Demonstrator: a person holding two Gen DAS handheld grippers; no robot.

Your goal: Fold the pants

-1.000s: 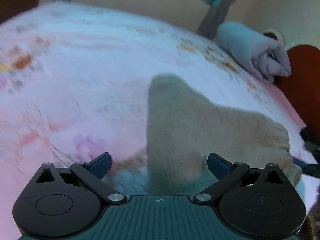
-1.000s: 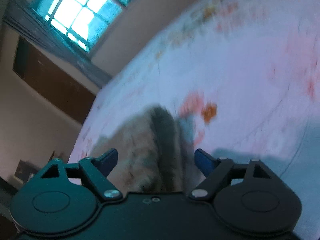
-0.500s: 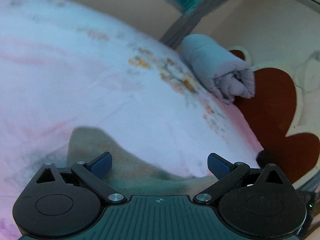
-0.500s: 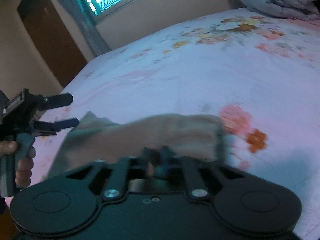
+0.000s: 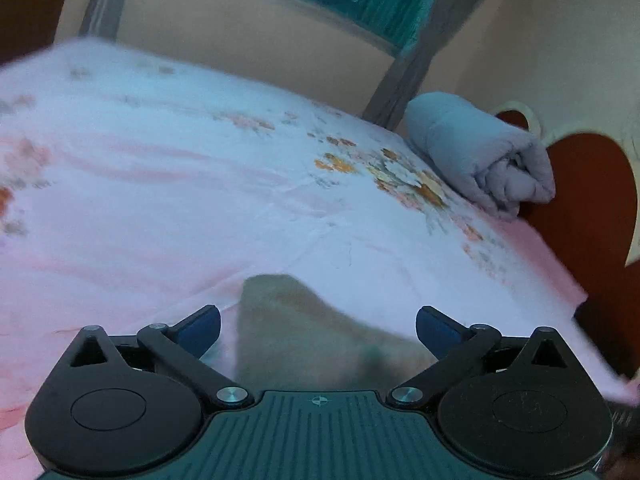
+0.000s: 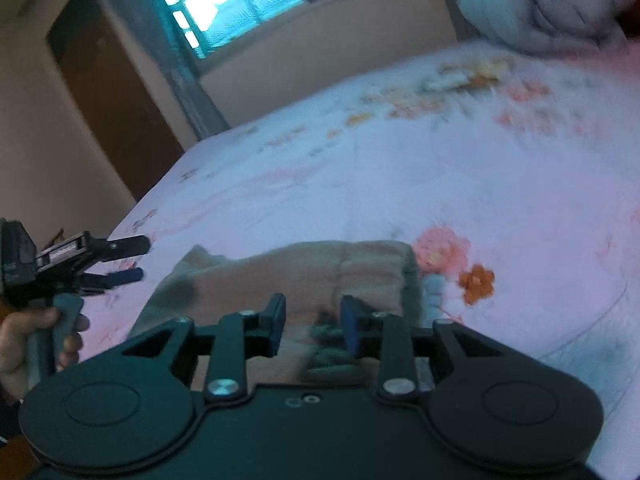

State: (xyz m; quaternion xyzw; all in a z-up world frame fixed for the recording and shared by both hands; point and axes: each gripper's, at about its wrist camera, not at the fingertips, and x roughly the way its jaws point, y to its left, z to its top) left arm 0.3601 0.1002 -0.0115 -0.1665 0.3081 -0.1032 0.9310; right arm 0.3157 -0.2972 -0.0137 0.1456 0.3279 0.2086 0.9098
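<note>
floral bedsheet (image 5: 208,184) in pink and white covers the bed that carries the work, with a rolled grey blanket (image 5: 480,160) near the headboard (image 5: 592,200) and a window (image 6: 224,4) behind. the pants (image 6: 304,272), a tan, soft-looking garment, lie on the sheet close to the near edge of the bed, already gathered into a short, thick bundle with a doubled-over edge on its right side beside the orange flower print. in the left wrist view only a blurred tan corner of them shows, lying between and just ahead of the fingers. the left hand-held gripper (image 5: 318,326) has its jaws spread wide and grips nothing; from the right wrist view it (image 6: 120,260) hovers just off the left end of the bundle, held by the person's hand (image 6: 24,344), apart from the cloth. the right hand-held gripper (image 6: 313,320) has its jaws drawn in to a narrow gap over the near edge of the cloth, with some darker fabric between the pads; whether they truly pinch it is too blurred to say for sure. judging by the compact shape, at least one fold looks done and the legs appear no longer spread out. what seems left is perhaps one more fold or a tidying of the loose left corner, then letting go and pulling both tools clear. the bundle's layers cannot be counted from here.
</note>
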